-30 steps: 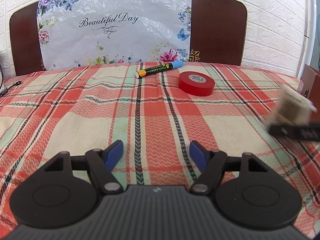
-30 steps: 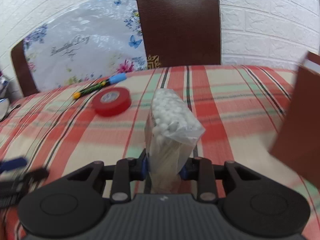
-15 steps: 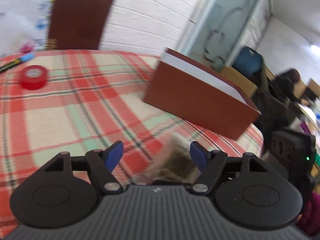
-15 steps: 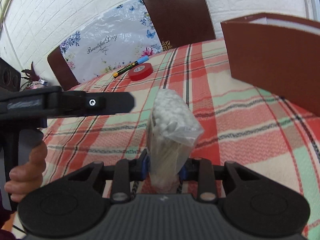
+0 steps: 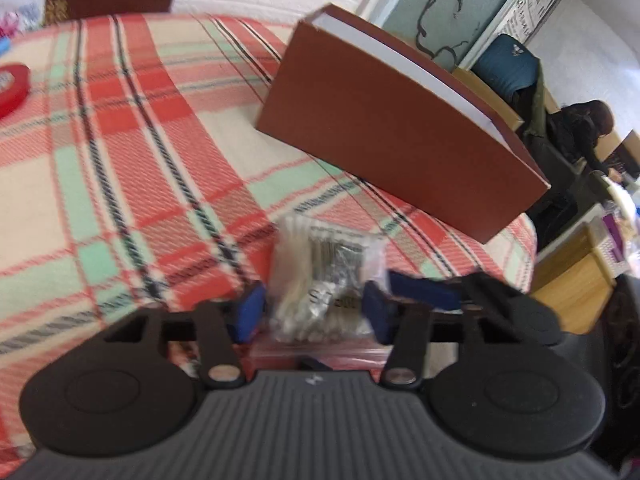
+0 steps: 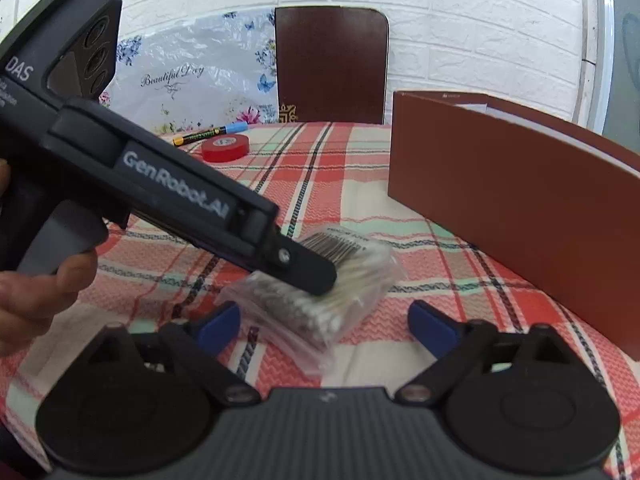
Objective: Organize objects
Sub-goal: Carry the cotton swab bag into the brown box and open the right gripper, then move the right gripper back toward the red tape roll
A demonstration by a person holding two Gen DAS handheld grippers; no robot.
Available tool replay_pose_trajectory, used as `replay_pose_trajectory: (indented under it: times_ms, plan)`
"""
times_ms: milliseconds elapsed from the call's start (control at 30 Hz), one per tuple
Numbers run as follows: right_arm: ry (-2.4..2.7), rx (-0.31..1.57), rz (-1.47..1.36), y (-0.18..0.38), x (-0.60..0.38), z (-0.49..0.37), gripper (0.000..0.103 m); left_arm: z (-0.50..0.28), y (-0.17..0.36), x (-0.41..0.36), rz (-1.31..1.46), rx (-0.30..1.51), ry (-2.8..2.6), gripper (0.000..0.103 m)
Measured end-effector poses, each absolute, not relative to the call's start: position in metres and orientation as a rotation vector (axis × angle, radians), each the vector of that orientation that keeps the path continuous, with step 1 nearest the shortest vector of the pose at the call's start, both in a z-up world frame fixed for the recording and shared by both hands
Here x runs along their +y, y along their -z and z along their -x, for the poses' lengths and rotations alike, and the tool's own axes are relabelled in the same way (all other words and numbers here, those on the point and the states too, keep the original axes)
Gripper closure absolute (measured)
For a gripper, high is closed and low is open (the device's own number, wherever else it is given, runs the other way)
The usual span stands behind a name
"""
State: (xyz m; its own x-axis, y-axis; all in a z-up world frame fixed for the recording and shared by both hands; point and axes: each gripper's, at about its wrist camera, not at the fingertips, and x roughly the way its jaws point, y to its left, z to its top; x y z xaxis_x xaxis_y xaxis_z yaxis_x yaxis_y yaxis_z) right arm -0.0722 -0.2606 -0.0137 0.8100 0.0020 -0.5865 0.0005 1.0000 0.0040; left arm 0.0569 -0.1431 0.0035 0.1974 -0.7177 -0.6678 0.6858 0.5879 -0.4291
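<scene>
A clear bag of cotton swabs (image 5: 326,280) sits between the blue pads of my left gripper (image 5: 312,312), which is shut on it above the plaid tablecloth. In the right wrist view the same bag (image 6: 340,292) is held by the left gripper (image 6: 316,276), which reaches in from the left. My right gripper (image 6: 326,322) is open and empty, its pads on either side of the bag and clear of it. A brown open box (image 5: 400,132) stands to the right (image 6: 512,184).
A red tape roll (image 6: 225,147) and a marker (image 6: 210,135) lie at the far side of the table, in front of a floral bag (image 6: 192,84) and a brown chair (image 6: 332,64). The table edge (image 5: 528,236) is just right of the box.
My left gripper swung right to the bag and closed on it. My right gripper opened and let the bag go.
</scene>
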Motion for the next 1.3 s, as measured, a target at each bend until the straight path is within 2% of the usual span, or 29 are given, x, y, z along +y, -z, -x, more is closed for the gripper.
replay_pose_trajectory:
  times_ms: [33,133,267,433,667,733,800,900,967,1100,1167,1300]
  plan:
    - [-0.014,0.639,-0.016,0.015,-0.262,0.068,0.034,-0.056,-0.004,-0.145,0.044,0.958,0.982,0.060]
    - [-0.020,0.625,0.005,0.013,-0.259,0.065,0.043,-0.051,-0.019,-0.147,0.055,0.943,0.978,0.064]
    - [0.030,0.497,0.031,-0.008,-0.262,0.073,0.043,-0.040,-0.064,-0.161,0.046,0.815,1.060,0.064]
    - [0.164,0.300,0.061,-0.044,-0.291,0.082,0.043,-0.039,-0.107,-0.214,0.004,0.690,1.151,0.064]
    - [0.342,0.255,0.033,-0.060,-0.358,0.076,0.042,-0.038,-0.106,-0.300,-0.055,0.646,1.209,0.064]
    - [0.378,0.269,0.028,-0.057,-0.374,0.070,0.041,-0.038,-0.102,-0.313,-0.080,0.636,1.191,0.064]
    - [0.405,0.292,0.029,-0.052,-0.386,0.060,0.038,-0.038,-0.097,-0.324,-0.122,0.617,1.134,0.057]
    - [0.465,0.290,0.027,-0.043,-0.402,0.046,0.010,-0.041,-0.093,-0.333,-0.201,0.595,1.028,0.054]
    - [0.480,0.284,-0.001,-0.043,-0.406,0.044,0.015,-0.044,-0.092,-0.326,-0.212,0.595,0.996,0.054]
    - [0.470,0.241,-0.026,-0.039,-0.399,0.063,0.015,-0.040,-0.096,-0.308,-0.227,0.565,0.933,0.053]
    - [0.479,0.200,-0.018,-0.038,-0.388,0.075,0.015,-0.034,-0.098,-0.294,-0.218,0.545,0.929,0.046]
    - [0.478,0.119,-0.010,-0.032,-0.362,0.105,0.014,-0.017,-0.098,-0.264,-0.213,0.507,0.916,0.047]
